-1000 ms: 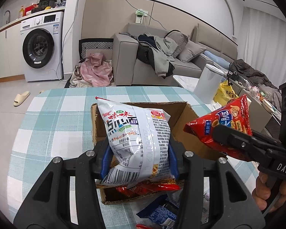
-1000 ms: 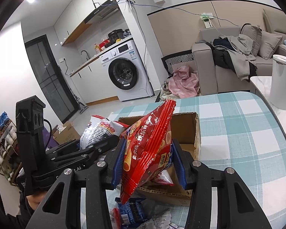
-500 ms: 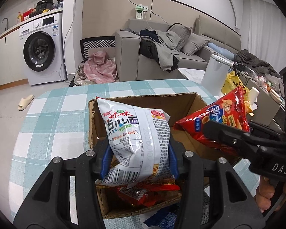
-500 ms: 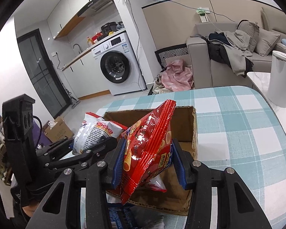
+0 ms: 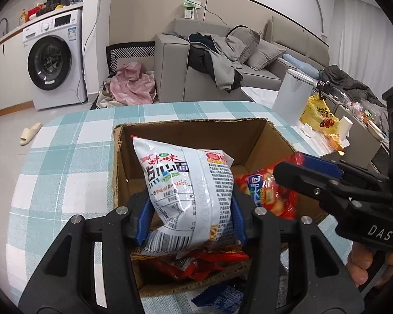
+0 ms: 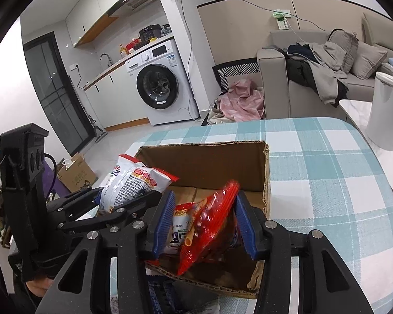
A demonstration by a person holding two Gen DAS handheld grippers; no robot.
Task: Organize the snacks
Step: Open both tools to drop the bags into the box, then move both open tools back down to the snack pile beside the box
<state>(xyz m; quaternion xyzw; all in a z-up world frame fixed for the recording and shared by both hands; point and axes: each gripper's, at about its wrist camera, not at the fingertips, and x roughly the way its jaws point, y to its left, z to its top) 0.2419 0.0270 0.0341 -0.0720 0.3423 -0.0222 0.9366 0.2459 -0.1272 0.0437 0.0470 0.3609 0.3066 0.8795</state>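
Observation:
An open cardboard box [image 5: 186,136] stands on the checked table and shows in the right wrist view [image 6: 204,157] too. My left gripper [image 5: 190,217] is shut on a white noodle snack bag [image 5: 188,183], held upright over the box's near left part. My right gripper [image 6: 205,225] has its pads spread; the red snack bag [image 6: 209,225] between them has dropped into the box. In the left wrist view that red bag [image 5: 264,191] lies low in the box's right side by the right gripper [image 5: 301,172]. Other red packets [image 5: 196,261] lie in the box.
A blue snack packet [image 5: 217,298] lies on the table [image 6: 327,172] in front of the box. A white bin [image 6: 385,110] stands beyond the table's right edge. A sofa and a washing machine are behind.
Both grippers moved forward and down over the box. The right gripper's pads spread apart and the red bag sank into the box. The left gripper still holds the white bag.

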